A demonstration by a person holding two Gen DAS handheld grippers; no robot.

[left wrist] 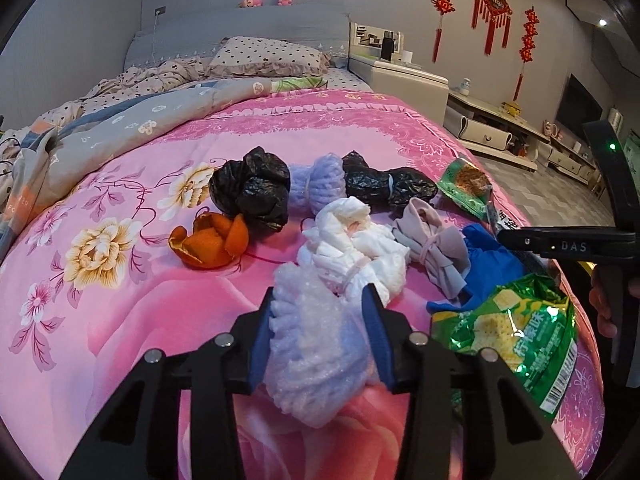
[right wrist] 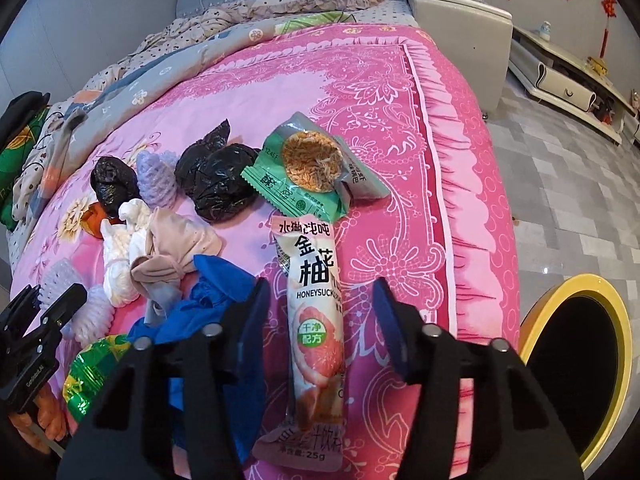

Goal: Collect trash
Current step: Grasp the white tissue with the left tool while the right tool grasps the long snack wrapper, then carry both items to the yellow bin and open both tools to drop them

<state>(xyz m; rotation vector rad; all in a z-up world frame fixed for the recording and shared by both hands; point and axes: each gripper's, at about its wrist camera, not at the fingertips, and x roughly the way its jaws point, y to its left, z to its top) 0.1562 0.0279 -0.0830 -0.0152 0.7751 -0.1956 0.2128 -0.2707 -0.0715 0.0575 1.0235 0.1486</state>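
Left gripper (left wrist: 320, 320) clamps foam wad (left wrist: 316, 344); right gripper (right wrist: 320, 320) straddles drink sachet (right wrist: 316, 312) untouching, near bed edge (right wrist: 472, 280).

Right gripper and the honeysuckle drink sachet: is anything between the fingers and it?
Nothing visible. The sachet lies bare on the pink quilt, between the right gripper's fingers, pads still clear of it; the blue glove lies just outside.

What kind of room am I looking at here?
Most likely a bedroom in someone's home. A bed with a pink floral quilt and a polka-dot pillow fills the view, red knot ornaments hang on the wall, and a low white cabinet runs alongside.
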